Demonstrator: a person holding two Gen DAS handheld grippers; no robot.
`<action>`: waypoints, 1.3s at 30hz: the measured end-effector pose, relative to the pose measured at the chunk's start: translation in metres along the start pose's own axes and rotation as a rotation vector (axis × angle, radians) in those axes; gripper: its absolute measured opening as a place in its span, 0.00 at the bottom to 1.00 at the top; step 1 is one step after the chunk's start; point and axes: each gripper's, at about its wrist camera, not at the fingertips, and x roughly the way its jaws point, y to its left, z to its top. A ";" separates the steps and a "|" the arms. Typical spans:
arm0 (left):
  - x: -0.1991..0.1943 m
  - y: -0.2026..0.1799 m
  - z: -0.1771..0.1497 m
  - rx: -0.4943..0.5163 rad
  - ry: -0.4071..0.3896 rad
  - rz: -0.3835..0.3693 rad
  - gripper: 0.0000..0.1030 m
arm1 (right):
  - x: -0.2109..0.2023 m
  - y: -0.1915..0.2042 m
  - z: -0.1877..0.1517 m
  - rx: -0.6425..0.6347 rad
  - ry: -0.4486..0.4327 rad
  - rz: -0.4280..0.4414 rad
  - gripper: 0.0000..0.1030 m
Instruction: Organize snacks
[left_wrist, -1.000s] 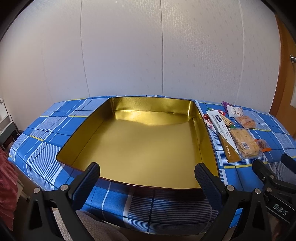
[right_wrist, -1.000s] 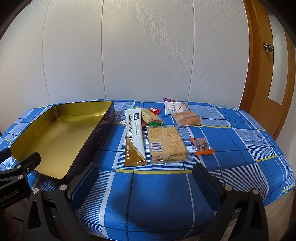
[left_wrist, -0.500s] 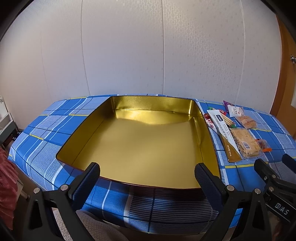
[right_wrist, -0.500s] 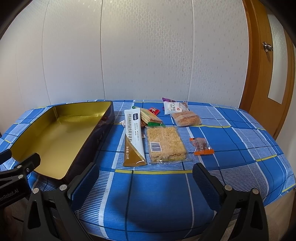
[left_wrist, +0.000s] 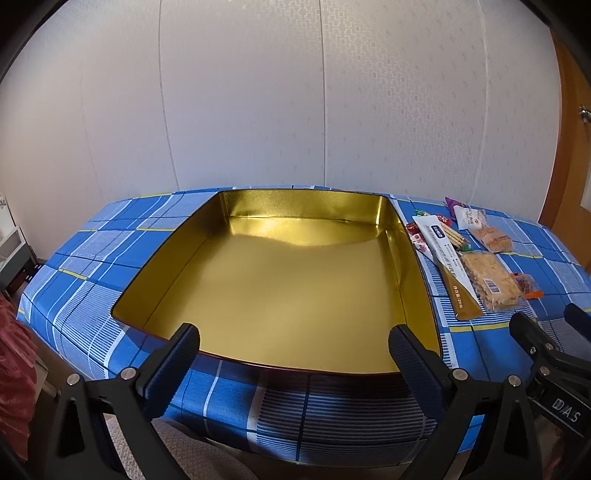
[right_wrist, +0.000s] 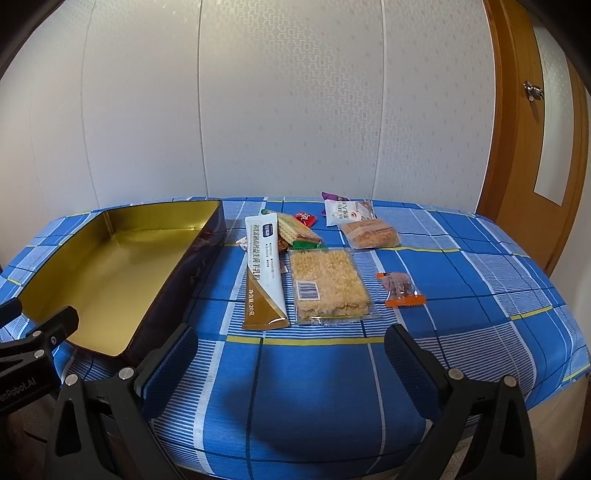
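A large gold tin tray (left_wrist: 406, 251) (right_wrist: 214, 221) lies empty on the blue plaid table. Right of it lie several snacks: a long white and gold sachet (right_wrist: 264, 266) (left_wrist: 445, 262), a noodle block in clear wrap (right_wrist: 327, 284) (left_wrist: 487, 280), a small orange-edged packet (right_wrist: 400, 290), a cracker pack (right_wrist: 295, 230), a red candy (right_wrist: 304, 218), a white packet (right_wrist: 343, 212) and a brown cake (right_wrist: 371, 233). My left gripper (left_wrist: 293, 354) is open and empty at the tray's near edge. My right gripper (right_wrist: 288, 350) is open and empty in front of the snacks.
The table (right_wrist: 461, 258) stands against a white panelled wall. A wooden door (right_wrist: 532, 129) is at the right. Red cloth (left_wrist: 14, 369) hangs at the left by the table's near corner.
Both grippers have drawn slightly nearer the table; the snacks and tray have not moved. Both stay open.
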 end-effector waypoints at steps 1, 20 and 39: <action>0.000 0.000 0.000 0.002 0.000 0.000 1.00 | 0.000 0.000 0.000 0.001 -0.001 -0.002 1.00; 0.000 -0.018 -0.005 0.113 0.051 -0.122 1.00 | 0.006 -0.047 0.004 0.095 0.013 -0.126 0.99; -0.019 -0.066 -0.022 0.266 0.080 -0.312 1.00 | 0.092 -0.146 0.035 0.176 0.301 -0.042 0.67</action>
